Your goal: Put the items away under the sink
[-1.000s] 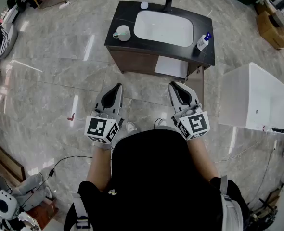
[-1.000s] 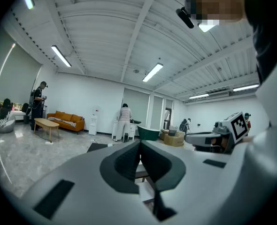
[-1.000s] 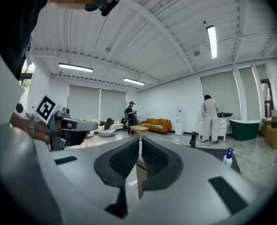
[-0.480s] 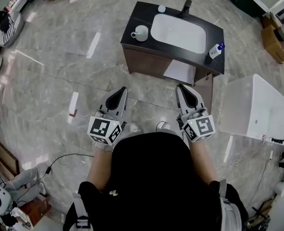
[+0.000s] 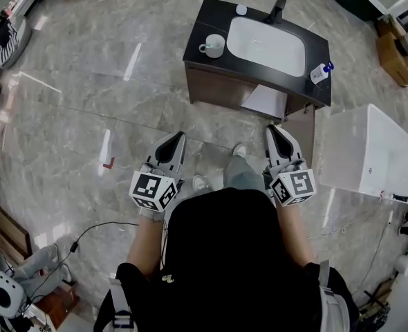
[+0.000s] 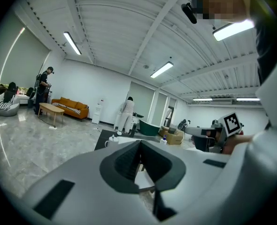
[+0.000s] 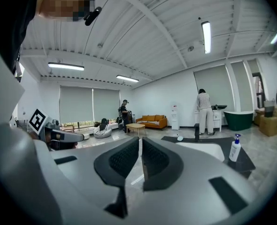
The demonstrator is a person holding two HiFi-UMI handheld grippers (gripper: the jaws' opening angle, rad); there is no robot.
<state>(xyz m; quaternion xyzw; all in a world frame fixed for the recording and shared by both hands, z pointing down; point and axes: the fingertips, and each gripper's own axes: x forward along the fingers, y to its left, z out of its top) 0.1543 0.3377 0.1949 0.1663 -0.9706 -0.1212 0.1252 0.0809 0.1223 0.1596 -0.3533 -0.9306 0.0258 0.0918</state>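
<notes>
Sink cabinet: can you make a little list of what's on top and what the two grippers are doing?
On top: mug, soap bottle, tap
Sink: white, empty
Cabinet door: looks open
Left gripper: shut, holding nothing
Right gripper: shut, holding nothing
Touching: neither gripper touches anything

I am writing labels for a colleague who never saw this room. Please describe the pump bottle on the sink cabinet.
Find the dark-topped sink cabinet on the grey floor. On its top, right of the white basin, stands a small white bottle. Only it has a blue pump head; the mug left of the basin has none.
</notes>
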